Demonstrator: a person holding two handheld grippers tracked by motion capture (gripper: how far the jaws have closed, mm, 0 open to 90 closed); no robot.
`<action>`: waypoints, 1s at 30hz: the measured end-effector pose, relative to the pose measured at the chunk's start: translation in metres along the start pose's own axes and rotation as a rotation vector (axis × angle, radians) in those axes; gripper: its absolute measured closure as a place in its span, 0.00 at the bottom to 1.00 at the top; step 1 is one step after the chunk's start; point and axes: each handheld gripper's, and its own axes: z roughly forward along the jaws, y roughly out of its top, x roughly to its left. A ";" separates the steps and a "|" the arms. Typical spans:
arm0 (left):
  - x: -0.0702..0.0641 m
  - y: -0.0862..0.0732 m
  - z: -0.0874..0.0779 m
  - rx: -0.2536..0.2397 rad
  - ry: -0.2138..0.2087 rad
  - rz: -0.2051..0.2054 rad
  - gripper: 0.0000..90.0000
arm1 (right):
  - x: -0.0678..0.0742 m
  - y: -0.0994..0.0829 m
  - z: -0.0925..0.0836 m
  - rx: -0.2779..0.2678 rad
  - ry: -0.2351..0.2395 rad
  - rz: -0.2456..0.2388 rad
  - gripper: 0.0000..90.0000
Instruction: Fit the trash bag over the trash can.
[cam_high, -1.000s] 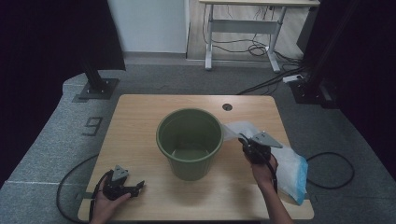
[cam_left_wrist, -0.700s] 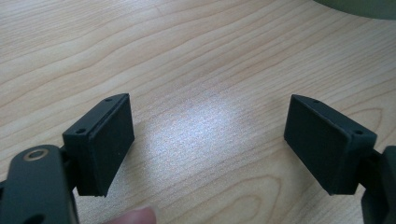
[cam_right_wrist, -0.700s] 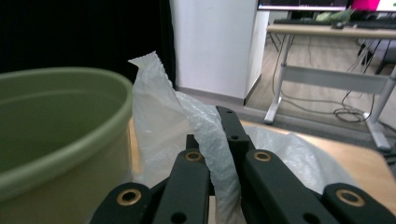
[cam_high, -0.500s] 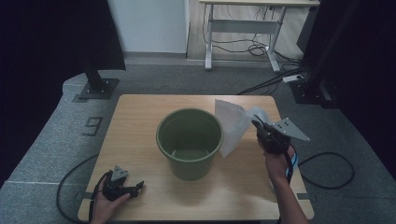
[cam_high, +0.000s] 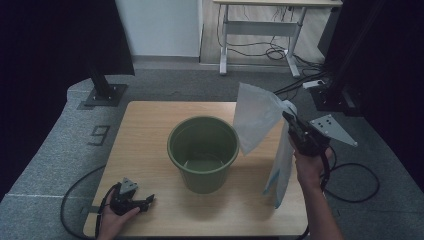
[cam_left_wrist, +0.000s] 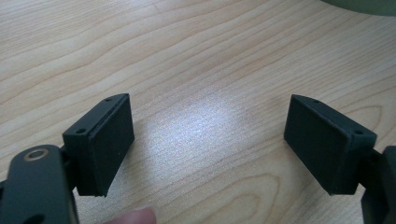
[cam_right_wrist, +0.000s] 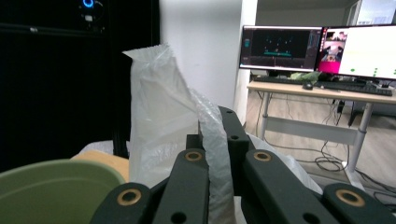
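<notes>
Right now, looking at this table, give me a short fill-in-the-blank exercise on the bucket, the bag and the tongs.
1. The right tongs are shut on a white plastic ____.
2. The green bucket stands on a ____ table.
3. The left tongs rest low over the table with jaws ____.
4. The plastic bag hangs to the ____ of the bucket in the high view.

Missing words: bag; wooden; open; right

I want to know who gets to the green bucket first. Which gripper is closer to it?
The right. The right gripper is up beside the bucket, holding a plastic bag by its rim. The left gripper rests on the table, open, down by the near corner.
</notes>
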 end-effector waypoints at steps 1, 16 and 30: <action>0.000 0.000 0.000 0.001 0.000 0.000 0.18 | 0.001 0.004 -0.001 -0.011 -0.001 0.000 0.99; 0.000 0.000 0.001 0.011 -0.012 -0.006 0.18 | 0.009 0.033 0.000 -0.055 0.021 -0.008 0.99; 0.000 0.000 0.001 0.013 -0.008 -0.001 0.18 | 0.025 0.053 0.003 -0.101 0.046 -0.025 0.99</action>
